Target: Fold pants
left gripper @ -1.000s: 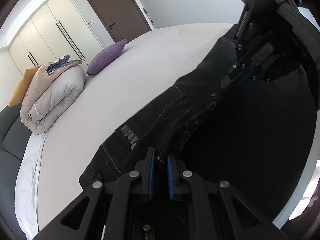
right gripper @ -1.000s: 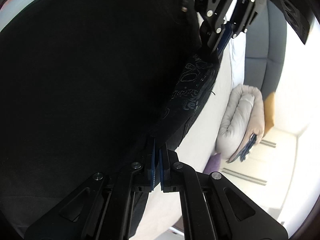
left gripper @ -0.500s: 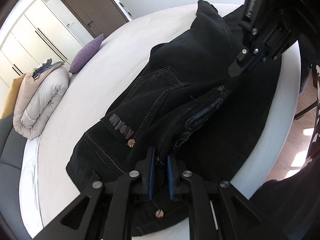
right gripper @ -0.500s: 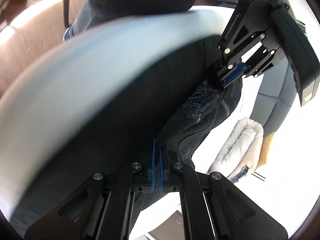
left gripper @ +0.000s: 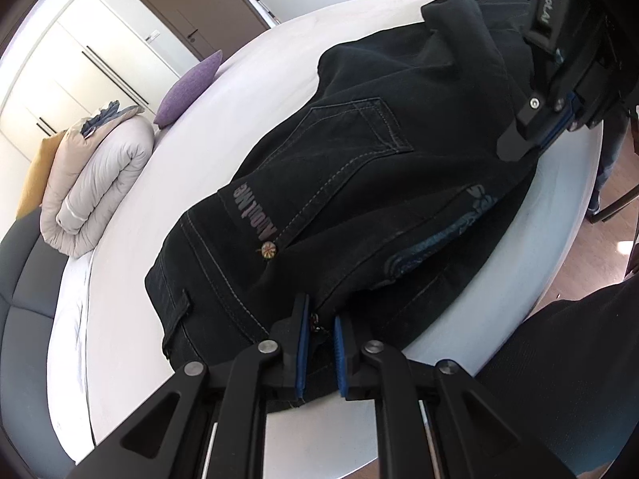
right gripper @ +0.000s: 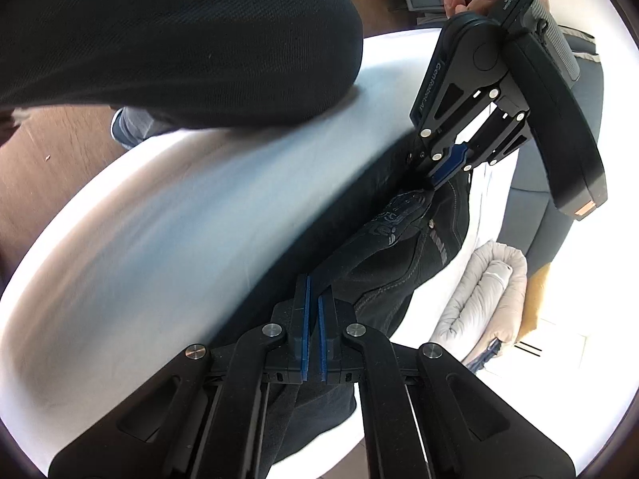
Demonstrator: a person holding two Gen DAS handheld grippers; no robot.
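Black denim pants (left gripper: 359, 199) with grey stitching, a back pocket and grey lettering lie bunched on a round white bed (left gripper: 131, 279), near its front edge. My left gripper (left gripper: 319, 319) is shut on the pants' waistband edge at the zipper. My right gripper (left gripper: 531, 147) shows at the upper right of the left wrist view, pinching the pants. In the right wrist view my right gripper (right gripper: 313, 303) is shut on a fold of the pants (right gripper: 399, 263), and my left gripper (right gripper: 435, 177) pinches the cloth farther along.
A rolled beige duvet (left gripper: 96, 183) and a purple cushion (left gripper: 187, 88) lie at the bed's far side. A dark grey headboard (left gripper: 24, 279) curves at the left. Wooden floor (left gripper: 591, 263) lies past the bed's edge. The person's dark-clothed leg (right gripper: 179, 40) is close.
Both grippers have lowered the pants from hanging in the air down onto the bed. The cloth now rests spread on the mattress near the front edge.
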